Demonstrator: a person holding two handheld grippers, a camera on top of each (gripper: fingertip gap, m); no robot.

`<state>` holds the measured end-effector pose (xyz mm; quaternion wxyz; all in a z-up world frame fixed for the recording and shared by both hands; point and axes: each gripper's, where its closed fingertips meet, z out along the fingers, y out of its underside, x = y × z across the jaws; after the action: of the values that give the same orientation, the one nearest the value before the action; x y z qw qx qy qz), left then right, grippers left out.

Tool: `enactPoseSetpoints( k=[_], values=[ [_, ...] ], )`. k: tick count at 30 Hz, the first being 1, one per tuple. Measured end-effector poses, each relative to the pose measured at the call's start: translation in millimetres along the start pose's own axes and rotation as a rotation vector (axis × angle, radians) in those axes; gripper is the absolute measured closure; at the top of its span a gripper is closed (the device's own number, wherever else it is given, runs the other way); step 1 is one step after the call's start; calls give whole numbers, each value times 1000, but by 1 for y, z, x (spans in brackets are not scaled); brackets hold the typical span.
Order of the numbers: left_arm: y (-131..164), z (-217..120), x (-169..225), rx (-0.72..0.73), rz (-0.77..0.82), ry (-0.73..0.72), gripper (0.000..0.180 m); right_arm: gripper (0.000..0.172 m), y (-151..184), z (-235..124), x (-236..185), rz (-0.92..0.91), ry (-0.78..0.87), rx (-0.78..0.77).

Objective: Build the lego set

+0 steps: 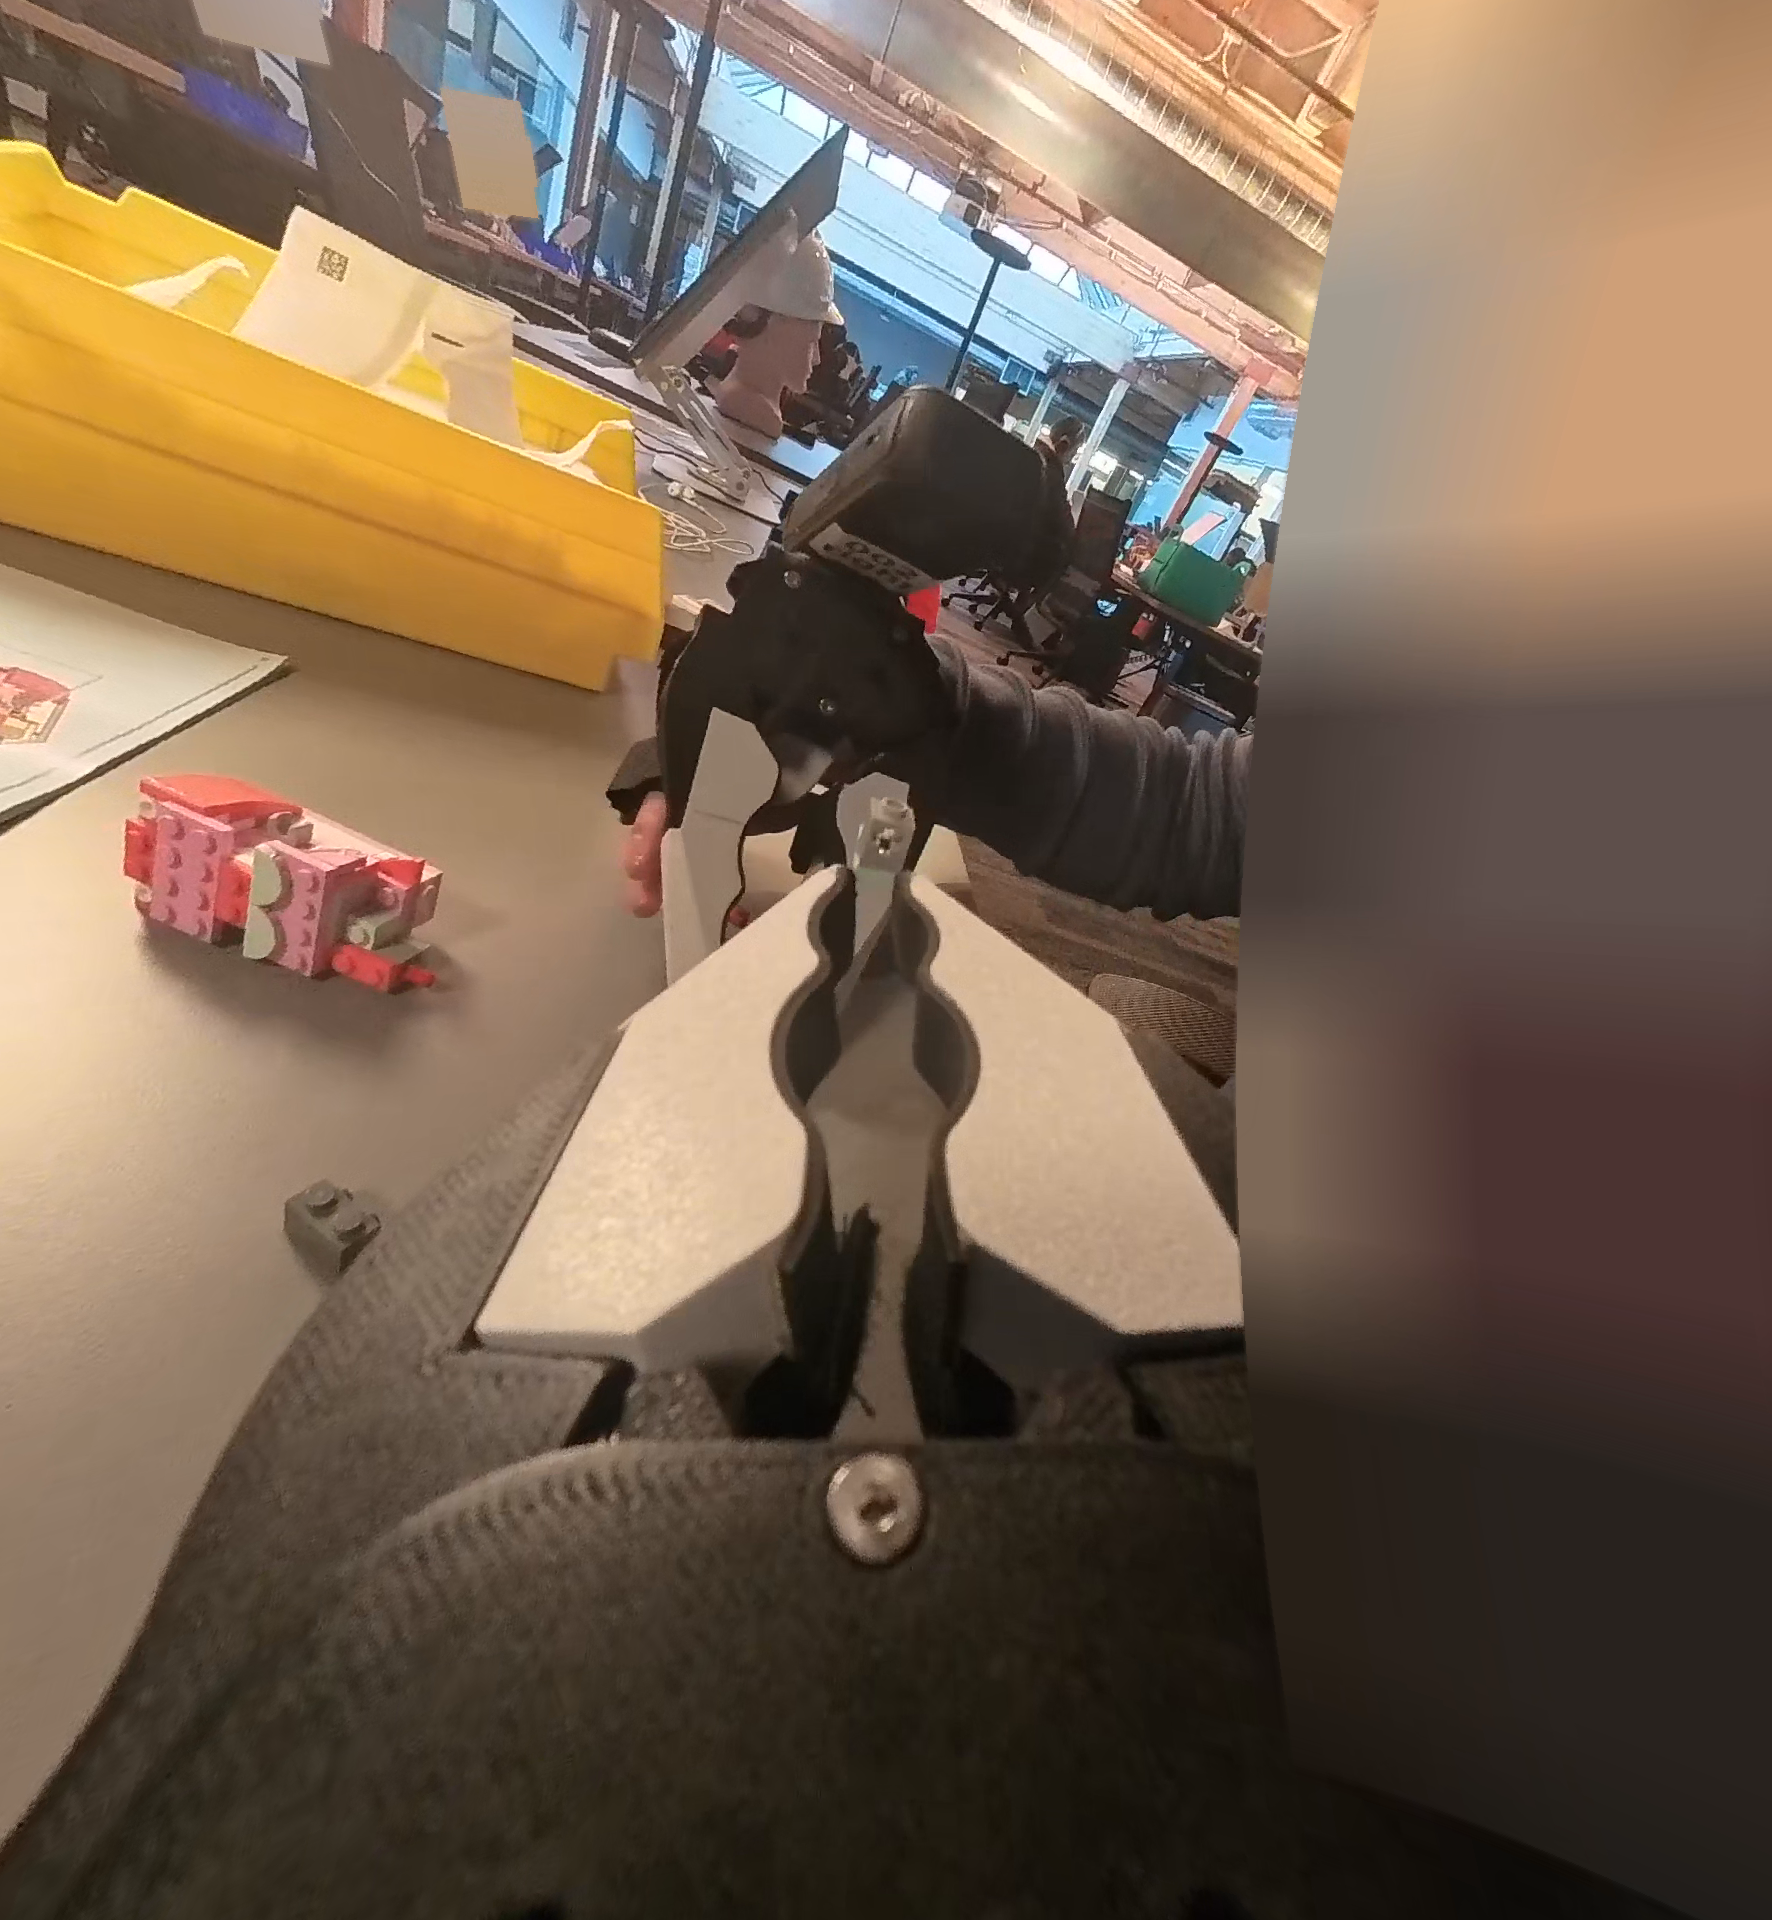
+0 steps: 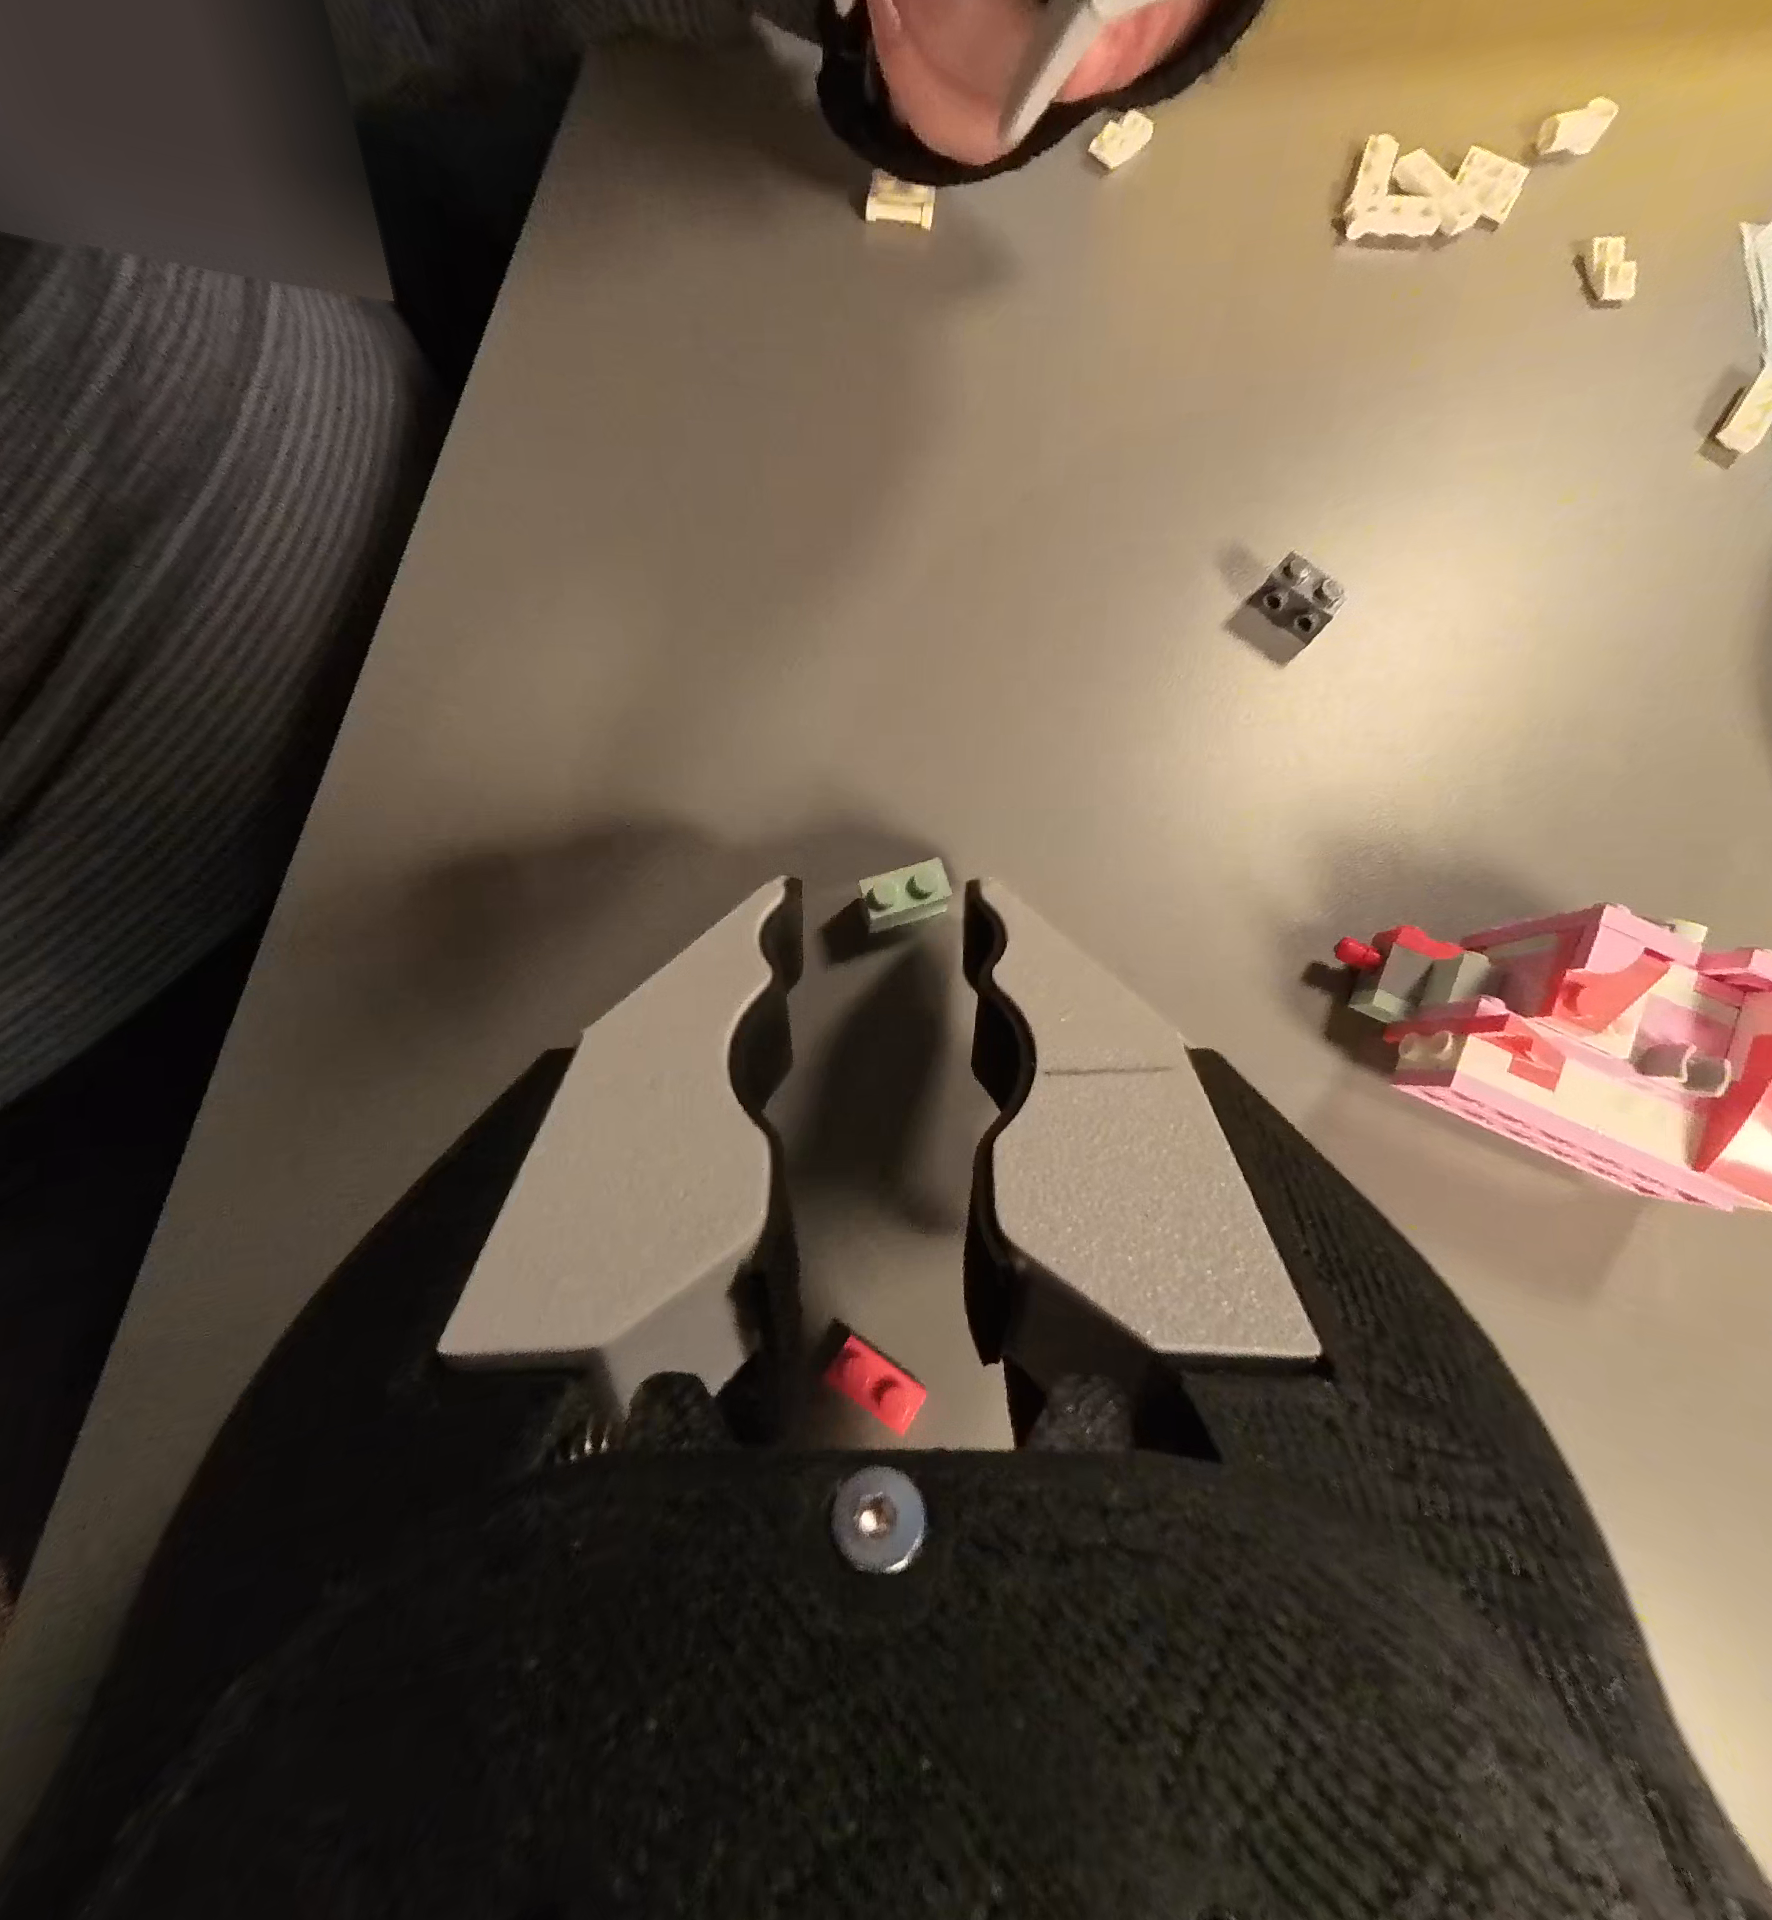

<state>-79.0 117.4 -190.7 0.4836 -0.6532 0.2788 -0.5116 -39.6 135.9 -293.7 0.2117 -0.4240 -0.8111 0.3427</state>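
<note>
The flat grey table (image 2: 861,520) offered the most open room. A broad bare stretch lay ahead of the right gripper (image 2: 877,899), between it and the far scatter of cream bricks (image 2: 1422,197). The table's near edge ran just off that gripper's left side, with a person's lap below it, so anything nudged that way would likely have dropped off.

A large yellow plastic bin (image 1: 290,468) closed off the far side, and a printed booklet (image 1: 82,707) lay in front of it. The pink and red brick model (image 2: 1609,1060) lay on its side well to the right, clear of both tools.

The right gripper's jaws stood released over the table. A small pale green two-stud brick (image 2: 903,896) sat on the table between the fingertips, touched by neither. It lay skewed to the pads, so a squeeze might have twisted it or squirted it out, possibly toward the edge. A small red two-stud brick (image 2: 874,1382) lay under the gripper near its base and could have been swept along unseen.

The left gripper (image 1: 877,883) was raised near the table's edge. Its jaws were clenched on a slim light grey brick piece (image 1: 884,831) that jutted beyond the tips. Held so close to its end, it looked liable to pivot or slip. A small dark grey brick (image 2: 1289,608) lay alone on the bare stretch.
</note>
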Motion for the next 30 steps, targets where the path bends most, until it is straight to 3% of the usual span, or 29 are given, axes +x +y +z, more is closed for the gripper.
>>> enactPoseSetpoints(
  k=[11,18,27,30],
  values=[
    [4,2,0,-21,5,3,175,136,-2,0,3,9,5,26],
    [6,3,0,-32,9,-4,175,147,-1,-3,2,15,8,36],
    [12,6,2,-63,14,5,175,147,0,1,4,8,12,37],
    [13,6,2,-71,19,5,175,156,0,3,5,8,12,32]
  ],
)
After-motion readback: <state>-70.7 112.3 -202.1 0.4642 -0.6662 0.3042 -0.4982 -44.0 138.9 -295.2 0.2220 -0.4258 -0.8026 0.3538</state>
